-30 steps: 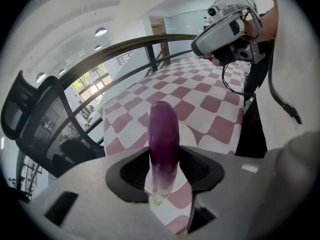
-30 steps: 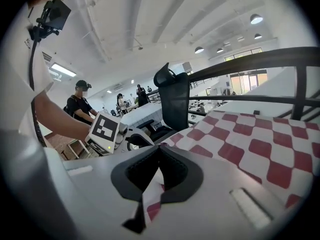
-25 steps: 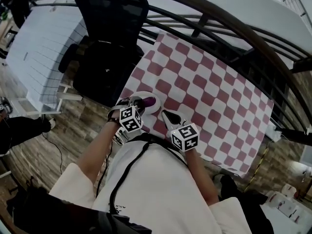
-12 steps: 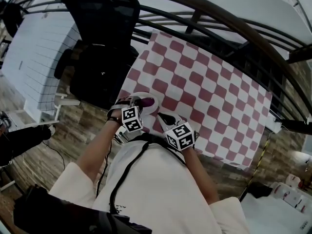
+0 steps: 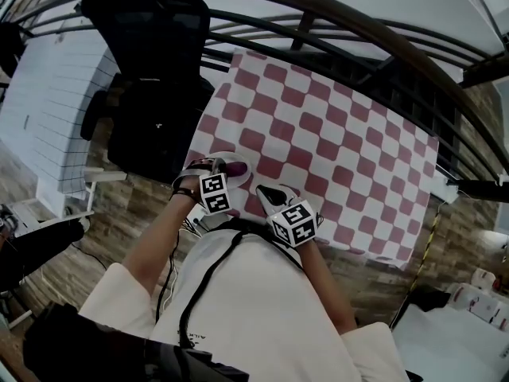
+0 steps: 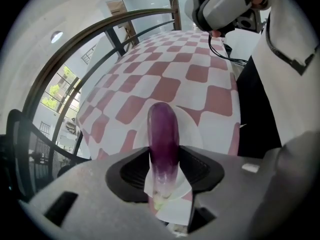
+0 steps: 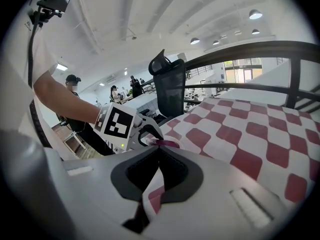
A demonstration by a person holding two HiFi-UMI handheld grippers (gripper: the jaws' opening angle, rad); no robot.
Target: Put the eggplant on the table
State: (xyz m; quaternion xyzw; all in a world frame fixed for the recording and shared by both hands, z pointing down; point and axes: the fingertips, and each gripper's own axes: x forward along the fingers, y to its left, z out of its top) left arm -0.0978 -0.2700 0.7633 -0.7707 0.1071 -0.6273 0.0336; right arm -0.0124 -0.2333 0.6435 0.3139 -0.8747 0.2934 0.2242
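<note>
A purple eggplant [image 5: 236, 166] with a pale stem end is held over a white plate [image 5: 227, 155] at the near left corner of the red-and-white checked table [image 5: 334, 134]. My left gripper [image 5: 223, 169] points steeply down and is shut on it. In the left gripper view the eggplant [image 6: 164, 134] runs lengthwise between the pads, above the plate [image 6: 195, 129]. My right gripper [image 5: 267, 191] hovers just right of the plate, over the cloth, shut and holding nothing. In the right gripper view its jaws [image 7: 159, 148] meet, and the left gripper [image 7: 142, 132] and the eggplant [image 7: 169, 144] show just ahead.
A black office chair [image 5: 151, 78] stands at the table's left edge. A dark curved railing [image 5: 358, 30] runs along the far side. Wooden floor [image 5: 119, 213] lies to the left. Several people [image 7: 75, 91] stand far off in the right gripper view.
My left gripper has rolled a little at the wrist, keeping the eggplant over the plate. The right gripper has stayed where it was.
</note>
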